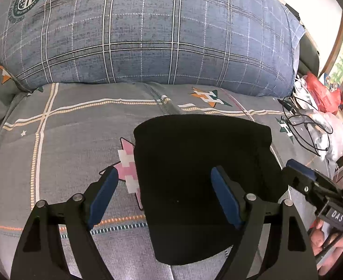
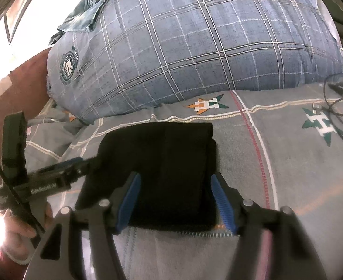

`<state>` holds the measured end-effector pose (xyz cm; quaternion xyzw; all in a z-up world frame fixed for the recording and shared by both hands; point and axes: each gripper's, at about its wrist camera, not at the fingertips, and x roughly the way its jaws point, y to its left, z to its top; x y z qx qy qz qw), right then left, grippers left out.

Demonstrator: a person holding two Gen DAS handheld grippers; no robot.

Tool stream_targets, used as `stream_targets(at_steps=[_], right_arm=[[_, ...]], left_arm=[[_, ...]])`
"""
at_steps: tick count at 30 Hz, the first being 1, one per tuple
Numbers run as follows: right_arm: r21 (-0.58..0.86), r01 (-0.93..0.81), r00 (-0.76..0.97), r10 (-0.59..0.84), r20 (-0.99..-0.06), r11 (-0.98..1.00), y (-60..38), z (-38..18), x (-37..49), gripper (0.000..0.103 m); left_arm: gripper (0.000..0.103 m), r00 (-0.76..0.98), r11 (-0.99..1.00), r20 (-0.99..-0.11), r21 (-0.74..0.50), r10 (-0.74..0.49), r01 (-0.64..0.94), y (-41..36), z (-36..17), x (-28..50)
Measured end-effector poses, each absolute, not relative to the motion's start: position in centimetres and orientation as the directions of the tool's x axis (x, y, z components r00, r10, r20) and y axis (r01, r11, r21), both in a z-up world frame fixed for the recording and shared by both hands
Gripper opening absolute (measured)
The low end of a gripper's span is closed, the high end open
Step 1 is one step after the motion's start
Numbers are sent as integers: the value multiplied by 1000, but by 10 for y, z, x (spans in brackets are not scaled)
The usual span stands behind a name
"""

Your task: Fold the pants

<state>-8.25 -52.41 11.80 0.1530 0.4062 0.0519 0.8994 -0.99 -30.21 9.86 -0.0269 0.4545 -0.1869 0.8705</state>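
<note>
Lying folded on bedsheet [image 1: 73, 140]: black pants [image 1: 201, 163], "DAS"-tagged right gripper [image 2: 175, 200] & left gripper [image 1: 164, 198], jaws released.

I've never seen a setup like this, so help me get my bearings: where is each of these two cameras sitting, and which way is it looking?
Left wrist: on the left gripper, looking down over its open fingers at the folded black pants; the right gripper and a hand show at right.
Right wrist: on the right gripper, open over the same pants; left gripper at left.
Shared: pants, grey bedsheet, blue plaid pillow.
</note>
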Motion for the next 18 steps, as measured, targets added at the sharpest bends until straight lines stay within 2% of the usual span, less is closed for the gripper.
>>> stream_targets(at_steps=[11, 15, 18], right_arm=[[295, 74, 633, 184, -752, 952, -536, 96, -63, 68], [303, 65, 679, 180, -712, 951, -538, 104, -60, 68], [276, 45, 678, 174, -715, 960, -533, 105, -44, 66]], left_arm=[[82, 503, 898, -748, -307, -433, 317, -291, 98, -8], [82, 519, 910, -754, -266, -402, 318, -301, 98, -3], [82, 515, 919, -773, -226, -370, 322, -313, 97, 6]])
